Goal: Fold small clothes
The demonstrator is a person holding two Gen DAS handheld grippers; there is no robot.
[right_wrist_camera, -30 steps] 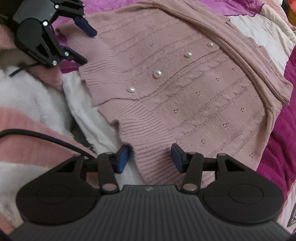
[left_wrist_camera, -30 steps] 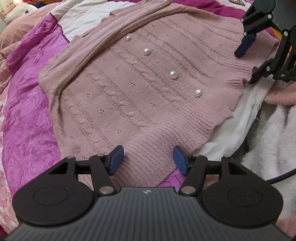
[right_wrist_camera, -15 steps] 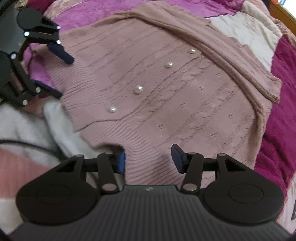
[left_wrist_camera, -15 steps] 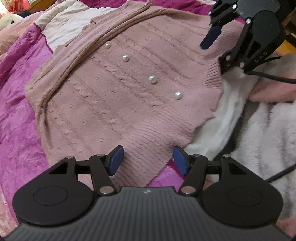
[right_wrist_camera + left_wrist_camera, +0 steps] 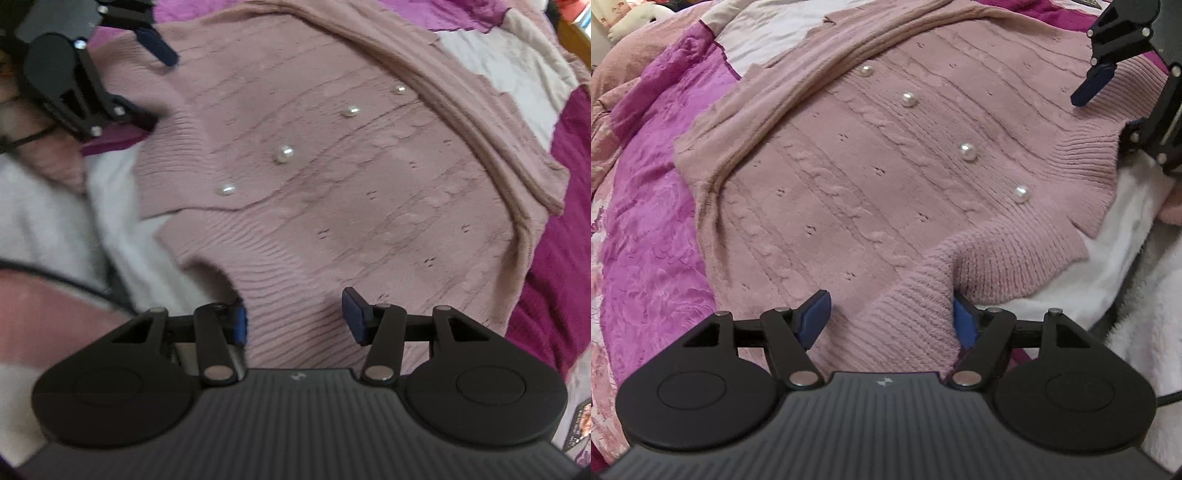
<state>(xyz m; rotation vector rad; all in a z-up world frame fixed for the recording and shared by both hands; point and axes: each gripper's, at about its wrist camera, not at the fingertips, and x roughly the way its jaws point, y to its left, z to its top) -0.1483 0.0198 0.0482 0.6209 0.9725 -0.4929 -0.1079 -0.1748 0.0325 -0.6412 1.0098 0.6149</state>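
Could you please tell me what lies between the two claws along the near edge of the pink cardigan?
In the left wrist view, the cardigan's ribbed hem spans from left claw to right claw, with one pearl button just inside.

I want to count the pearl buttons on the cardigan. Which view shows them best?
The left wrist view: four pearl buttons on the pink cardigan show sharp and separate. The right wrist view shows the same four, but motion-blurred.

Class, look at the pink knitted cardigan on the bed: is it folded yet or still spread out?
Mostly spread: the cardigan lies flat, four pearl buttons showing, one sleeve laid across it.
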